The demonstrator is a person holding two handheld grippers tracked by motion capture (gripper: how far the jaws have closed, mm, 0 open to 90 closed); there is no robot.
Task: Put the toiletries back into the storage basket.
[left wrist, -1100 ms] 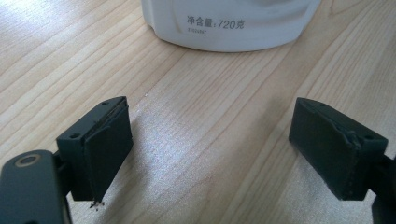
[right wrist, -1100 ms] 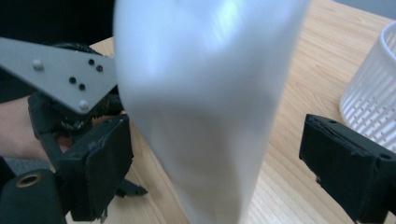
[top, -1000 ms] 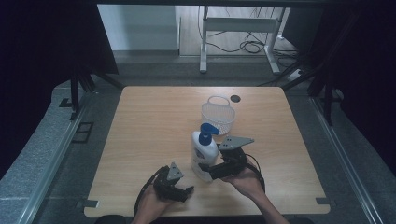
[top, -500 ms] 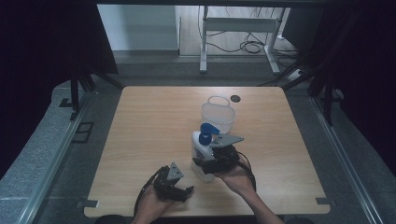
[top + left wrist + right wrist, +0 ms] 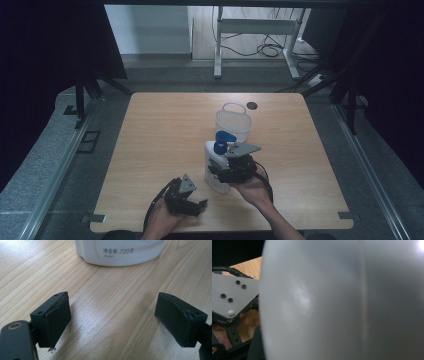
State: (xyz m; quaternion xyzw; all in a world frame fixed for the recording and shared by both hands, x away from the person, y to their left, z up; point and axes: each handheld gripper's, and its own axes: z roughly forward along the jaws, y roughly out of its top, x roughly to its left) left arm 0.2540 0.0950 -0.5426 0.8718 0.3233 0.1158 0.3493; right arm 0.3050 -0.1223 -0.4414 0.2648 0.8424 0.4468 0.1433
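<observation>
Table: bottle upright near the front centre, basket just behind it, small disc behind the basket near the far edge. Right gripper at the bottle's right side, apparently touching it; left gripper near the front edge, left of and before the bottle, apart from it.

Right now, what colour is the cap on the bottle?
Blue; the cap tops the white bottle, clearest in the high view.
</observation>
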